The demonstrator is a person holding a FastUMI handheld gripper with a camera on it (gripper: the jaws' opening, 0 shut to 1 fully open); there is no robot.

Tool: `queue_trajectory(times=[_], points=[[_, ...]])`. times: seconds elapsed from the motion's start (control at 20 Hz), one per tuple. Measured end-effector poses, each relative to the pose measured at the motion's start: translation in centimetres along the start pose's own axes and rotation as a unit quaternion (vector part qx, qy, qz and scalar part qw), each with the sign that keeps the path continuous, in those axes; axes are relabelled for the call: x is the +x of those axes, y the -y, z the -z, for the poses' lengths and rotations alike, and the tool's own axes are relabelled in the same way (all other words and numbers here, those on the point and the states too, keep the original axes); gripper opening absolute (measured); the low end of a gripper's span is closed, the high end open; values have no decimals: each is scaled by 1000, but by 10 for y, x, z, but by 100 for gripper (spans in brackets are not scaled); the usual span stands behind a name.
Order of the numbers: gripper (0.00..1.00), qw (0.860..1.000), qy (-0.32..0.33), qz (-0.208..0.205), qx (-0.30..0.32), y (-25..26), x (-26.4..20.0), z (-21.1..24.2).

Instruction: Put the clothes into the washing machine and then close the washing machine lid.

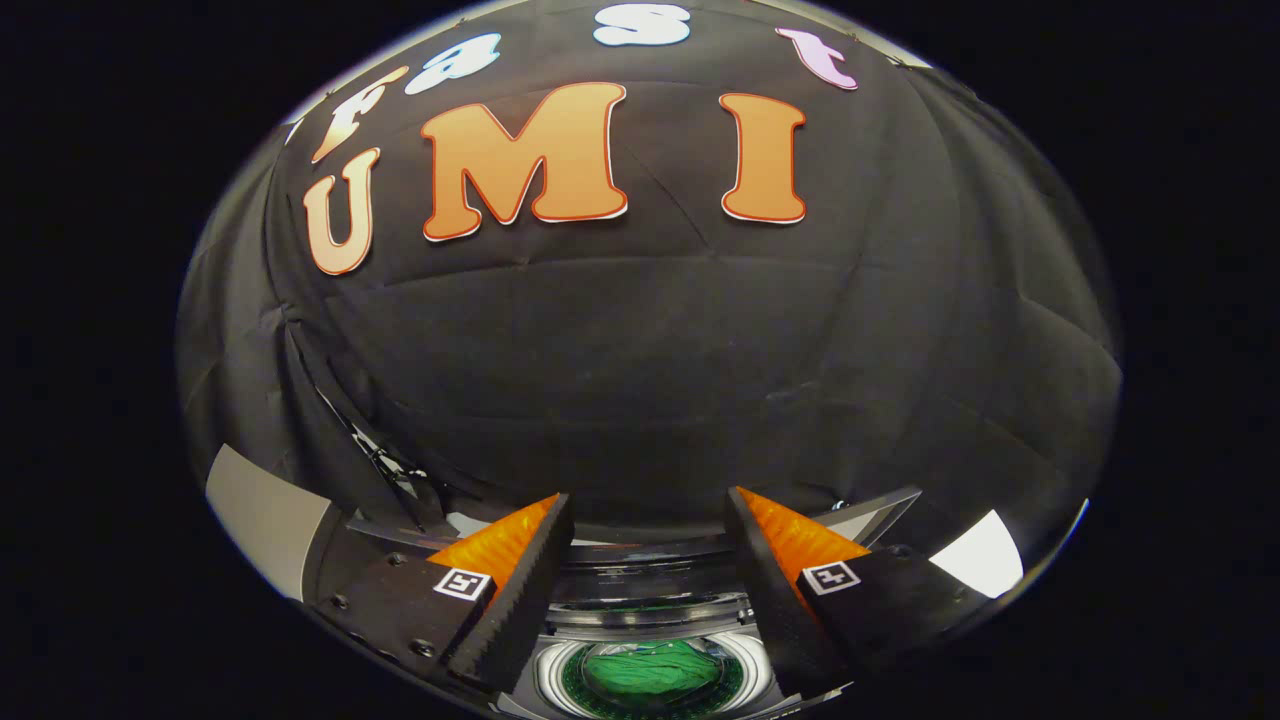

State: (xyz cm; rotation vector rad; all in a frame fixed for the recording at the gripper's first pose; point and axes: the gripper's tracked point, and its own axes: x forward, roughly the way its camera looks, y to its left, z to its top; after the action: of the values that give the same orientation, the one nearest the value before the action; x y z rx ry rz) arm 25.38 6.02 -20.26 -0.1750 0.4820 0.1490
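My gripper (650, 505) is open, its two orange-and-black fingers (520, 560) spread wide with nothing between them. Below and between the fingers lies the washing machine's round drum opening (550, 680). A green piece of clothing (650, 668) lies bunched inside the drum. The machine's dark top rim (650, 580) shows just ahead of the fingers. A grey panel edge (870, 515) behind the right finger may be the raised lid; I cannot tell for sure.
The black booth wall (650, 350) stands close beyond the machine. A light grey slab (265, 515) sits off to the left of the fingers, and a white patch (985, 555) lies off to the right.
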Motion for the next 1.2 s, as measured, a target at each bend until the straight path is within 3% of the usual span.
queue_trajectory(times=[1.2], points=[[98, 1000, 10, -1, 2, 5, -95, 66]])
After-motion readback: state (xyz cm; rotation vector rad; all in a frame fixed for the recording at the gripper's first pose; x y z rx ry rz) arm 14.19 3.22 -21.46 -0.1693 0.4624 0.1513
